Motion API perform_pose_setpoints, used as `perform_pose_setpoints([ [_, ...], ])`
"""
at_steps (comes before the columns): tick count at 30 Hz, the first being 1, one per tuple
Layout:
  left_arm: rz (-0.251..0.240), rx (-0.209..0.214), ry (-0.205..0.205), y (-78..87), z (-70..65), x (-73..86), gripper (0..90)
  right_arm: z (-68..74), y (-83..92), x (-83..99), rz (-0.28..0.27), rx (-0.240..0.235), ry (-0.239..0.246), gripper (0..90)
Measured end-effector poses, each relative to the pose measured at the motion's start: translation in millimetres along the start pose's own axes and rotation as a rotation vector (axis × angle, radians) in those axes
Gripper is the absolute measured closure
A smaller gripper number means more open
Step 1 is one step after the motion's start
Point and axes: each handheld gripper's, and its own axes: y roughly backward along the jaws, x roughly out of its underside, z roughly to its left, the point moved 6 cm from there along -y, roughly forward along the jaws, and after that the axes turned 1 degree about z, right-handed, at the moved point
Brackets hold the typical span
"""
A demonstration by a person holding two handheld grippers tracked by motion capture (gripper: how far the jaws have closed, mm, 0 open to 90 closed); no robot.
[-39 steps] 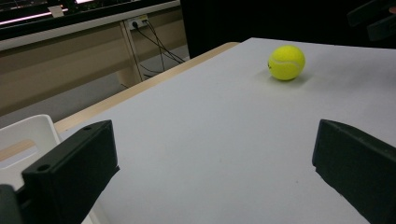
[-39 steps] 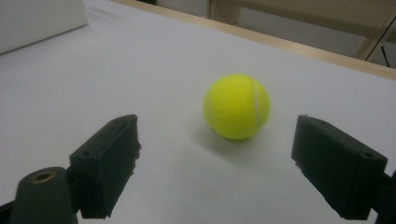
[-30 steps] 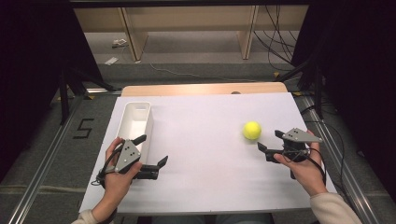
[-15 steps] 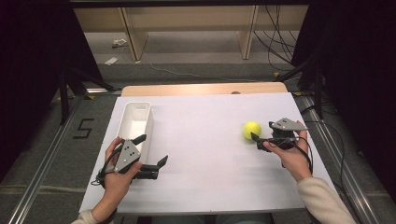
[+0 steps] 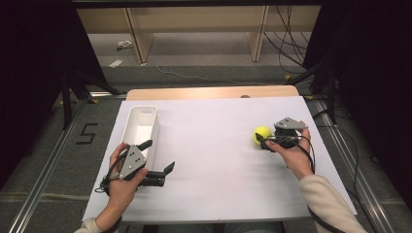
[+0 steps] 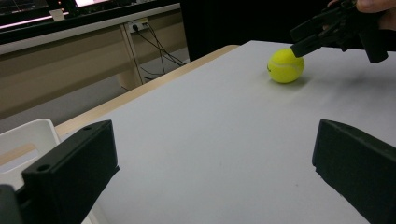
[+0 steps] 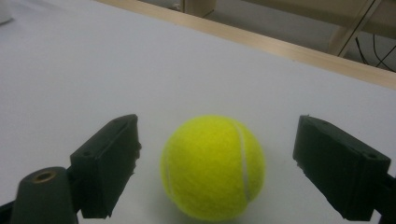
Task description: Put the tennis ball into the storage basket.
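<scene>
A yellow tennis ball rests on the white table at the right. My right gripper is open with one jaw on each side of the ball, neither jaw touching it. At the near left my left gripper stays open and empty, pointing toward the ball. A white rectangular bin stands at the left, just beyond the left gripper.
A wooden strip runs along the table's far edge. Beyond it are shelf legs and loose cables on the floor. A floor marking "5" lies left of the table.
My right gripper has moved forward and left to the ball, which now lies between its open jaws. The left gripper and the bin have stayed put.
</scene>
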Motion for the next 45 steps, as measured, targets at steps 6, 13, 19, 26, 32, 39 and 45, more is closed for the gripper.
perform_pose_setpoints([
  [6, 0.001, 0.003, 0.000, 0.0, -0.1, 0.2, 0.0, 0.3, -10.5, 2.7, 0.029, 0.015, 0.017, 15.4],
  [13, -0.001, 0.003, 0.001, 0.4, -0.3, -0.3, 0.0, 0.2, -20.2, 6.1, 0.056, 0.014, 0.022, 15.3],
  [19, 0.000, 0.006, 0.001, 0.3, -0.7, -0.2, 0.0, -1.3, -29.6, 10.2, 0.076, 0.017, 0.010, 15.3],
  [26, 0.002, 0.008, 0.000, 0.1, -0.9, 0.0, 0.0, -2.1, -35.4, 16.2, 0.102, 0.014, 0.004, 15.3],
  [32, 0.003, 0.011, -0.001, 0.0, -1.5, 0.1, 0.0, -0.1, -41.2, 17.0, 0.108, 0.008, 0.019, 15.3],
  [39, 0.002, 0.012, -0.002, 0.2, -1.6, -0.3, 0.0, 3.8, -47.9, 20.5, 0.131, 0.000, 0.040, 15.4],
  [45, 0.003, 0.016, -0.004, 0.1, -2.1, -0.3, 0.0, 1.9, -47.4, 21.1, 0.138, 0.022, 0.042, 22.8],
])
